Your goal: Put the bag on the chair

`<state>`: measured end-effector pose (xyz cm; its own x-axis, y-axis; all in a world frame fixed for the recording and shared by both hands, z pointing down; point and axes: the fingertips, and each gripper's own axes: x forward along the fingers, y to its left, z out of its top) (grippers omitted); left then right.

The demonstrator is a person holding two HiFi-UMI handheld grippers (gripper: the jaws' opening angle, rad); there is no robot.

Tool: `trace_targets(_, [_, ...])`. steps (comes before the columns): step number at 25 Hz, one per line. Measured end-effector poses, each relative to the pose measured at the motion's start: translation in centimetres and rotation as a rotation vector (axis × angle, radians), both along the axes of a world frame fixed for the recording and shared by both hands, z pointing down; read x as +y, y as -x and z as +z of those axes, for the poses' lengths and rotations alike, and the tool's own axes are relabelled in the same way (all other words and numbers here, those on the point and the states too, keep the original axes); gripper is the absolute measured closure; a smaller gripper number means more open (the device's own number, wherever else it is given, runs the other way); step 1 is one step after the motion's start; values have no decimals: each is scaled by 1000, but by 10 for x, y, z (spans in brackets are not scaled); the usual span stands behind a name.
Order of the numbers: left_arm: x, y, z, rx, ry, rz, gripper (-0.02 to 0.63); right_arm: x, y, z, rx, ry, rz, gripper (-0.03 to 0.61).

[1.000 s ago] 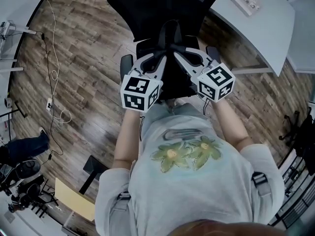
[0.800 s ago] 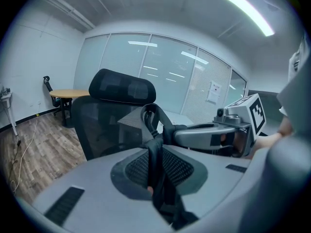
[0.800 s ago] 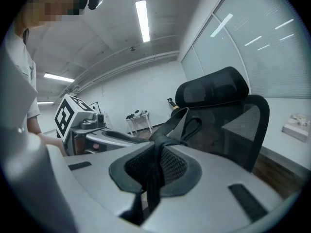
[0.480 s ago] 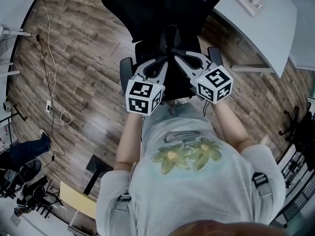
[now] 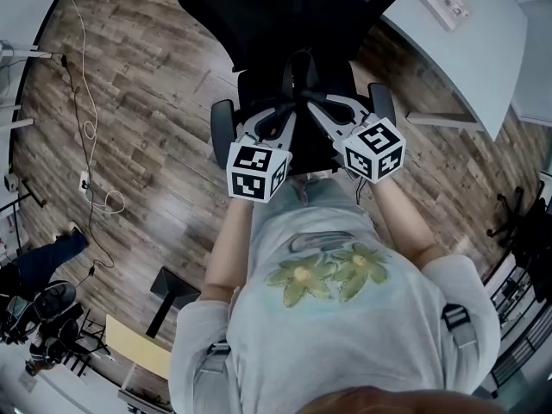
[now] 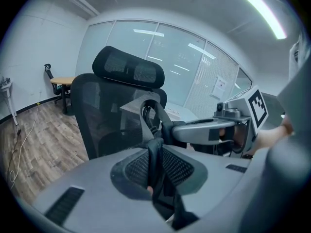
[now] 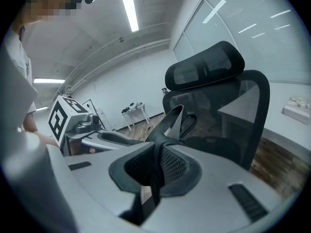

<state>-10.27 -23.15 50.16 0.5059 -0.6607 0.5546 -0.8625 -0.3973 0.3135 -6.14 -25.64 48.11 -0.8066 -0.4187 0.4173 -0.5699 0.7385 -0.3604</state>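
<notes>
A black mesh office chair (image 5: 289, 7) stands in front of me with its seat toward me. A black bag (image 5: 302, 141) hangs by its straps (image 5: 297, 63) over the seat between my two grippers. My left gripper (image 5: 287, 115) is shut on one strap (image 6: 155, 152), which runs pinched between its pads. My right gripper (image 5: 316, 109) is shut on the other strap (image 7: 158, 159). In the left gripper view the chair's headrest (image 6: 129, 71) rises just beyond the strap loop. The bag's body is mostly hidden under the grippers.
A white curved desk (image 5: 470, 54) stands right of the chair. A white cable (image 5: 89, 136) trails over the wooden floor at left. Dark gear (image 5: 39, 291) and a yellow board (image 5: 138, 352) lie at lower left. A small table (image 6: 60, 81) stands by the far wall.
Both grippers, still holding the straps, have edged slightly forward toward the chair seat. Neither grip has changed.
</notes>
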Motion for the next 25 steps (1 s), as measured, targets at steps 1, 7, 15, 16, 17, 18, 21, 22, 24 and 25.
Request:
trace_targets(1, [1, 1, 4, 0, 6, -5, 540, 0, 1, 4, 4, 8, 0, 540])
trace_targets(7, [4, 8, 18, 2, 23, -27, 540, 0, 9, 18, 11, 30, -6, 540])
trace_targets(15, [4, 15, 37, 4, 50, -37, 538, 3, 17, 39, 53, 43, -10, 540])
trace_targets(16, [5, 15, 40, 3, 57, -35, 538, 4, 17, 42, 62, 50, -12, 540])
trace_targets(17, [5, 15, 44, 2, 64, -33, 538, 4, 16, 46, 70, 57, -13, 540])
trace_targets(18, [6, 15, 47, 3, 71, -31, 538, 5, 16, 49, 75, 64, -14, 540])
trace_targets(21, [7, 16, 56, 15, 90, -27, 538, 8, 15, 58, 85, 78, -23, 540])
trace_targets(22, [8, 16, 58, 17, 96, -27, 537, 9, 15, 60, 90, 81, -27, 538])
trace_targets(24, [9, 17, 63, 15, 108, -26, 537, 12, 14, 65, 102, 89, -36, 538])
trace_targets(25, [10, 16, 66, 10, 114, -26, 535, 13, 14, 67, 109, 95, -41, 538])
